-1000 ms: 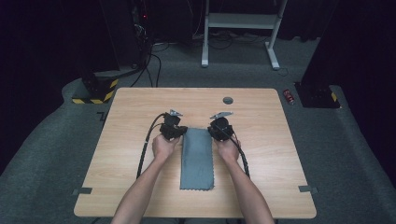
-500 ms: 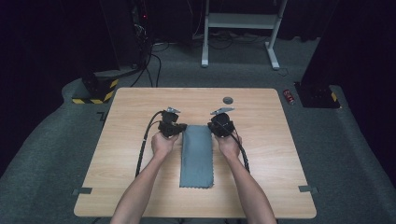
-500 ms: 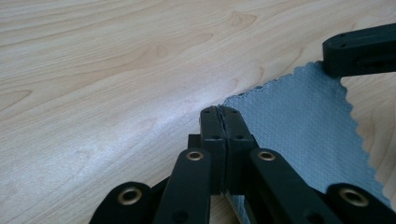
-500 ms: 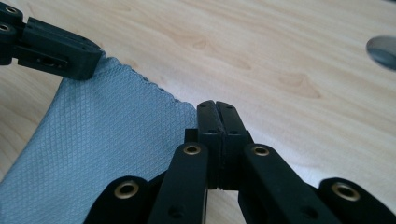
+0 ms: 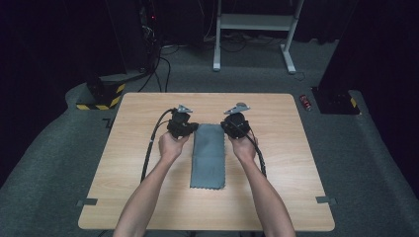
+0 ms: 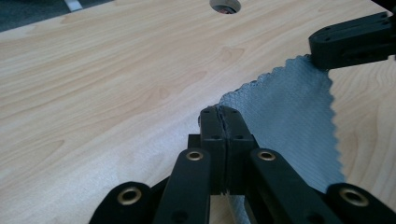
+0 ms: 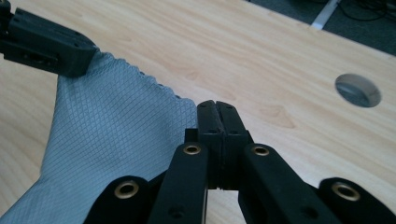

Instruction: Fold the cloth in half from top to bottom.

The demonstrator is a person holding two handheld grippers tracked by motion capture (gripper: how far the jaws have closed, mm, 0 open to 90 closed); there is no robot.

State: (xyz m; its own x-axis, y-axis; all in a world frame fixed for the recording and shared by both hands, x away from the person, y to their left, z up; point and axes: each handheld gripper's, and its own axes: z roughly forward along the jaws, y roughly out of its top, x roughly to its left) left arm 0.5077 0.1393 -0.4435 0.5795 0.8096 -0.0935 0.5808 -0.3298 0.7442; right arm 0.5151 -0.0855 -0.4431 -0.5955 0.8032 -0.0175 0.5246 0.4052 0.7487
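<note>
Grey cloth, scallop-edged with a diamond weave, is laid lengthwise at mid-table, slightly near of centre, on the light wood table. Its two far corners are pinched: the far-left corner by the left gripper, the far-right corner by the right gripper. Left gripper view: jaws are seen clenched together, cloth edge trapped between the tips, fabric slanting away to the right toward the other gripper's black jaw, which is clamped on the opposite corner. Right gripper view: jaws are likewise pressed tight on the cloth corner, fabric spread to the left, the left gripper's jaw seen on the far-left corner. The far edge is lifted off the wood between the two grippers; the near edge is seen lying flat on the table in the high view. A round cable hole is set in the tabletop beyond the grippers. Cables are seen trailing from each gripper back along the forearms.
</note>
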